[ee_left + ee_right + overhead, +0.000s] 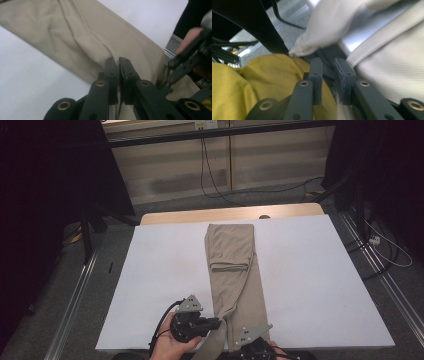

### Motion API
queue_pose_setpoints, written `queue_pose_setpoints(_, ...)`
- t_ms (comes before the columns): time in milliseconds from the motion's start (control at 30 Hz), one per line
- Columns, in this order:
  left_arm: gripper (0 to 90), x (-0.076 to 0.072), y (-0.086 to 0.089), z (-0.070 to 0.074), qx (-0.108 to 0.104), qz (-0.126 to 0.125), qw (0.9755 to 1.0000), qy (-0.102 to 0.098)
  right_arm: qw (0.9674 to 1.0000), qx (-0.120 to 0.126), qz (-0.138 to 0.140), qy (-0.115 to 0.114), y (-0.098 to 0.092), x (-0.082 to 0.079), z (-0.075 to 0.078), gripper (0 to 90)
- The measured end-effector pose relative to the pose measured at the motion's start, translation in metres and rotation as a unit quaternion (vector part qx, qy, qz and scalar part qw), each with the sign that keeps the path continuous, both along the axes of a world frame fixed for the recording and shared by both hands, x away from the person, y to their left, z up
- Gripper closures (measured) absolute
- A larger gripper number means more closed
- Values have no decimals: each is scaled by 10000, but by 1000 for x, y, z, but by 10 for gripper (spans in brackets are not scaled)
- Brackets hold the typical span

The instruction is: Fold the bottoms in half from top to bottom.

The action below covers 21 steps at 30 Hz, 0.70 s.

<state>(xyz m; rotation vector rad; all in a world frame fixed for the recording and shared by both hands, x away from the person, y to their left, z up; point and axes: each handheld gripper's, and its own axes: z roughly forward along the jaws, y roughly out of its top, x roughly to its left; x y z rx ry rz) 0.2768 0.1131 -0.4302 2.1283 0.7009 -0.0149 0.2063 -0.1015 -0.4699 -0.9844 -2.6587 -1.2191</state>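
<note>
A pair of beige trousers lies lengthwise down the middle of the white bench, folded narrow, with the far end doubled back on itself and the near end hanging over the near edge. The left gripper sits at the near left of the cloth, held in a hand coming in from the near edge. Its jaws are clenched on a pinch of the trousers' left edge, and in the left gripper view the fabric puckers into a ridge that runs straight into the pressed-together jaws. The right gripper is just beside it at the near edge, where the cloth drops off the bench. In the right gripper view its jaws stand slightly apart with a narrow gap, nothing pressed between the pads; beige cloth lies just to their right and a yellow garment below.
</note>
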Motion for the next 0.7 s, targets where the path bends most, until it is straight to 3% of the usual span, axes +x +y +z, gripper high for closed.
queue_pose_setpoints(67,856,-6,0,-1,43,-174,9998,45,9997,180,-142,-97,-11,1,10,740)
queue_pose_setpoints(133,855,-12,-3,-4,128,-228,9997,41,9983,202,-470,-287,-25,5,17,740)
queue_pose_setpoints(233,829,-18,-13,-11,197,-342,9992,89,9930,-15,-994,-638,-40,15,22,736)
queue_pose_setpoints(333,798,-18,-23,-17,239,-478,9985,136,9903,136,-1212,-669,-45,30,26,734)
queue_pose_setpoints(433,686,-19,-24,-17,214,-564,9980,214,9895,153,-1253,-699,-40,45,30,691)
queue_pose_setpoints(533,647,-20,-17,-13,181,-568,9981,162,9903,136,-1170,-739,-29,56,31,663)
queue_pose_setpoints(700,649,-14,7,-5,-24,-221,9997,79,9902,-116,-1196,-713,-9,65,23,615)
